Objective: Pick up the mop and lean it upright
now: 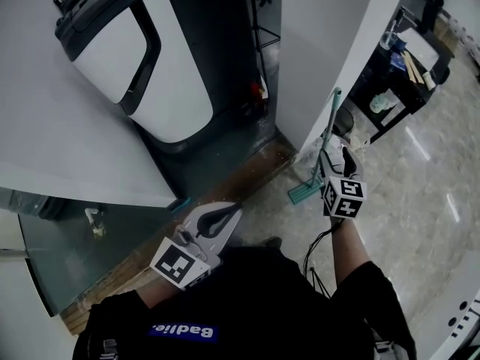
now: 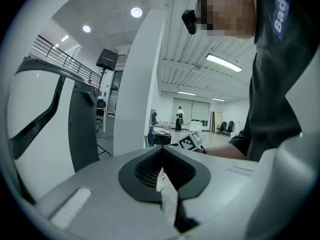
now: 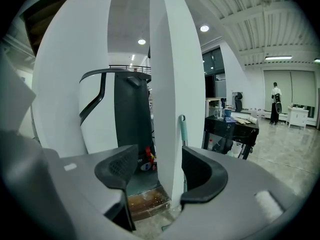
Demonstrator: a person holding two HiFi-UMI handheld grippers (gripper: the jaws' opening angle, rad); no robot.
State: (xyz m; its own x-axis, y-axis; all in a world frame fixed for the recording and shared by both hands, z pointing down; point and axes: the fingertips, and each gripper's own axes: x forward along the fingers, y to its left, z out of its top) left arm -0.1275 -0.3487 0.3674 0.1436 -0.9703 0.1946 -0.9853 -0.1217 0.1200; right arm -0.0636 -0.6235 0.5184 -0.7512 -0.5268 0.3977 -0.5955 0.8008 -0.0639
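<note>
Leaning on the white pillar [image 1: 330, 43], the mop [image 1: 334, 111] could slide over if the spread-jawed right hand-held gripper [image 3: 159, 166] clips it; left hand-held gripper [image 2: 162, 173] pressed together.

White pillar [image 1: 330, 51] in all 3 views

Round ceiling lamps [image 2: 136, 12] and a long strip light [image 2: 223, 63] light the room brightly and evenly from above, and the polished floor [image 1: 420, 193] throws back pale streaks of glare in the head view. Both gripper views are strongly bowed by the wide lens, with black corners and curving walls. The left gripper [image 2: 161, 154], close to the lens, looks soft, and the recess around the dark machine [image 1: 217, 73] lies in shadow.
</note>
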